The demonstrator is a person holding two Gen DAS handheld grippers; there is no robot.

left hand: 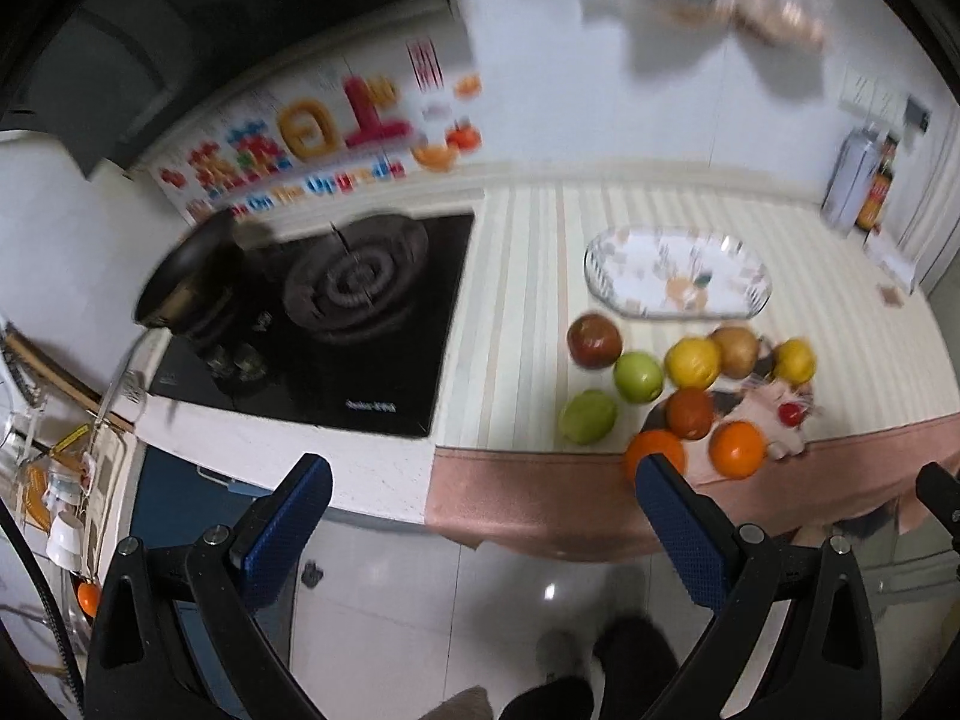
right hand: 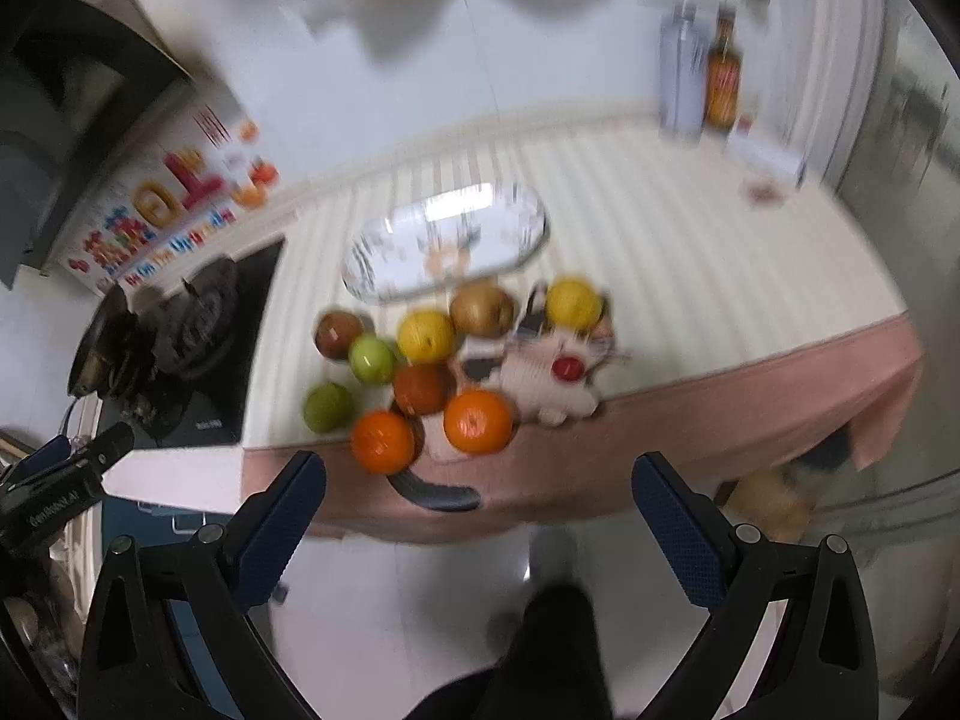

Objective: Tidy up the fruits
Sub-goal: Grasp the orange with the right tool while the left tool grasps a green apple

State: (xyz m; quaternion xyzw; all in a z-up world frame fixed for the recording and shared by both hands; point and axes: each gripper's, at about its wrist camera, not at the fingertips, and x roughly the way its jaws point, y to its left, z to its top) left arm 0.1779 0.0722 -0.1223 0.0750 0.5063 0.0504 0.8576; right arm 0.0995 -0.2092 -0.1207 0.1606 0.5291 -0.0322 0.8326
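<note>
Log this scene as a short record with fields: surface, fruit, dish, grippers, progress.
surface: striped cloth with a pink border, beside a black stove
fruit: loose cluster near the front edge: red apple, two green apples, two yellow fruits, brown pear, dark orange fruit, two oranges
dish: oval glass dish behind the fruit, no fruit in it
grippers: left gripper and right gripper open, off the counter, holding nothing
progress: no fruit placed yet
</note>
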